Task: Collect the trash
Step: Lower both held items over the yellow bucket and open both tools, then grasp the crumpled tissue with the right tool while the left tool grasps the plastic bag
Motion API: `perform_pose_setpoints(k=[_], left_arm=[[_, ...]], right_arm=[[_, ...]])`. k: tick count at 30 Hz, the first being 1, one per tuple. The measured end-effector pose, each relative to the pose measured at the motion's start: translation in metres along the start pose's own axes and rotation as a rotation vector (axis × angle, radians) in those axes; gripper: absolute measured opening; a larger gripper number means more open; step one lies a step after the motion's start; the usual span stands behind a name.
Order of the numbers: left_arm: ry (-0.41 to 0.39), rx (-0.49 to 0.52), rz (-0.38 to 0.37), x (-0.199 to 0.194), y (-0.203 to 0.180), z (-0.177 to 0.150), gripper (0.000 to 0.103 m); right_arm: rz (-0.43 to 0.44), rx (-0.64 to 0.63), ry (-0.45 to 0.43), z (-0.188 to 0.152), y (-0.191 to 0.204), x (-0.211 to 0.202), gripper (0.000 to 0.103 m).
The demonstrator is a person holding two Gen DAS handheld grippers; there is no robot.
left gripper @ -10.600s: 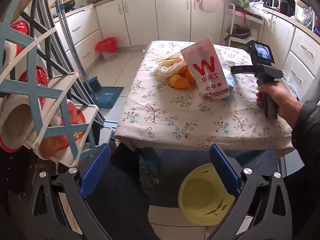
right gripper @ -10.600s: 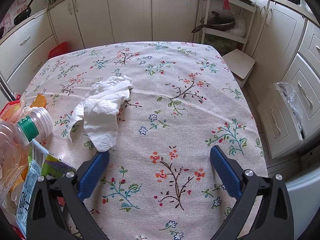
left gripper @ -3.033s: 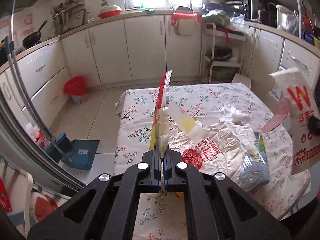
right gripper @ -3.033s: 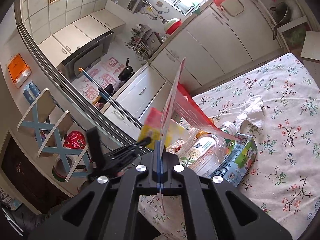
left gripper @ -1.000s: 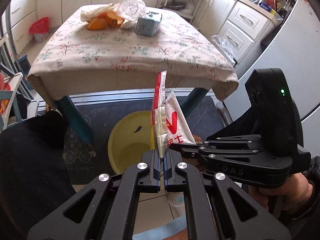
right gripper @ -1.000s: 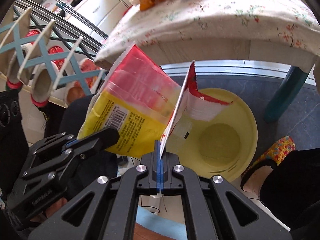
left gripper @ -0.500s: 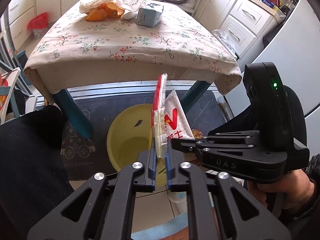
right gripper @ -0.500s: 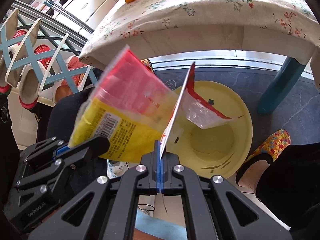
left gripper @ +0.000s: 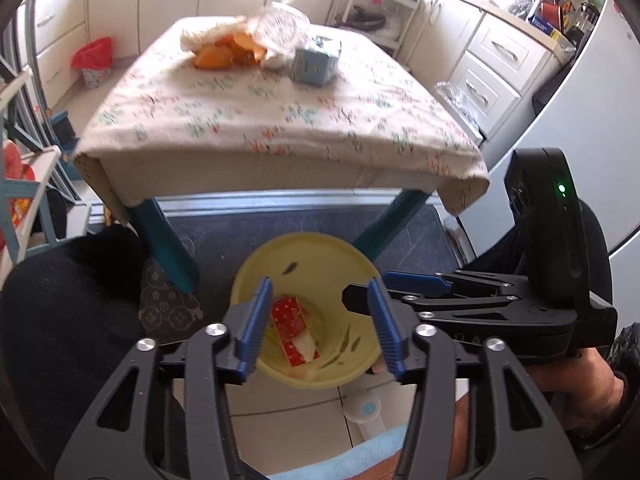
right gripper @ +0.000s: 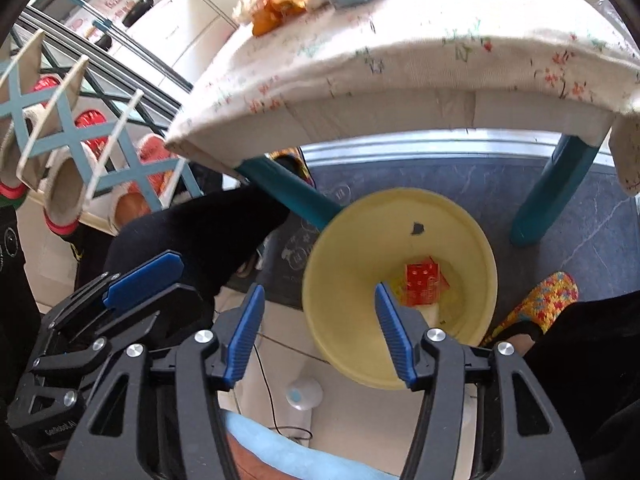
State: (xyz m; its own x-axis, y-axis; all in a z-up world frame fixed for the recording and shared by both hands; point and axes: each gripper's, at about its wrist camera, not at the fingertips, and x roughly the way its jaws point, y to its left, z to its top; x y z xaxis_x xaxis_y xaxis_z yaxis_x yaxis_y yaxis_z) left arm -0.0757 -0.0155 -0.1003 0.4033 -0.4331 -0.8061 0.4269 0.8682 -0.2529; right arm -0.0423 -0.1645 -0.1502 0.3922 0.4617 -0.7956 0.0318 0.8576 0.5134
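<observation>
Both jaws spread, nothing held: left gripper (left gripper: 318,322) and right gripper (right gripper: 318,330) hover over yellow bin (right gripper: 472,240) on floor. Red wrapper (left gripper: 294,330) lies inside bin. More trash, peels (left gripper: 228,50) and carton (left gripper: 316,62), on table (left gripper: 280,120). Next: lift clear of the rim, go to 1 item, pinch firmly.

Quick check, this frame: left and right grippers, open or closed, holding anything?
Left gripper: open, empty.
Right gripper: open, empty; red wrapper lies in the yellow bin.
</observation>
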Motion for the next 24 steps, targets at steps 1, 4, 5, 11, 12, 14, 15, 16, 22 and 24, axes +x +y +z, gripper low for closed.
perform_pose_setpoints(k=[1, 4, 5, 11, 12, 14, 15, 16, 22, 24], left_arm=[[-0.010, -0.008, 0.006, -0.002, 0.001, 0.001, 0.056], [-0.018, -0.030, 0.016, -0.005, 0.006, 0.003, 0.061], [-0.019, -0.034, 0.018, -0.005, 0.008, 0.003, 0.061], [-0.034, -0.054, 0.031, -0.009, 0.015, 0.004, 0.063], [-0.040, -0.054, 0.034, -0.010, 0.015, 0.006, 0.063], [-0.054, -0.047, 0.058, -0.015, 0.016, 0.008, 0.063], [-0.067, -0.045, 0.073, -0.018, 0.018, 0.011, 0.063], [-0.077, -0.042, 0.084, -0.020, 0.020, 0.013, 0.063], [-0.142, 0.013, 0.235, -0.021, 0.036, 0.053, 0.064], [-0.164, 0.042, 0.273, -0.019, 0.038, 0.074, 0.064]], right_arm=[[0.002, -0.002, -0.012, 0.000, 0.001, -0.002, 0.058], [0.001, -0.015, -0.037, 0.002, 0.005, -0.006, 0.058], [-0.002, -0.023, -0.049, 0.002, 0.006, -0.008, 0.058], [-0.015, -0.054, -0.100, 0.005, 0.013, -0.017, 0.058], [-0.021, -0.049, -0.101, 0.006, 0.014, -0.020, 0.058], [0.006, -0.032, -0.140, 0.010, 0.016, -0.033, 0.059], [0.019, -0.042, -0.169, 0.011, 0.020, -0.039, 0.062], [0.023, -0.066, -0.198, 0.012, 0.023, -0.044, 0.064], [0.030, -0.091, -0.310, 0.039, 0.018, -0.071, 0.065], [0.029, -0.090, -0.359, 0.058, 0.014, -0.082, 0.065]])
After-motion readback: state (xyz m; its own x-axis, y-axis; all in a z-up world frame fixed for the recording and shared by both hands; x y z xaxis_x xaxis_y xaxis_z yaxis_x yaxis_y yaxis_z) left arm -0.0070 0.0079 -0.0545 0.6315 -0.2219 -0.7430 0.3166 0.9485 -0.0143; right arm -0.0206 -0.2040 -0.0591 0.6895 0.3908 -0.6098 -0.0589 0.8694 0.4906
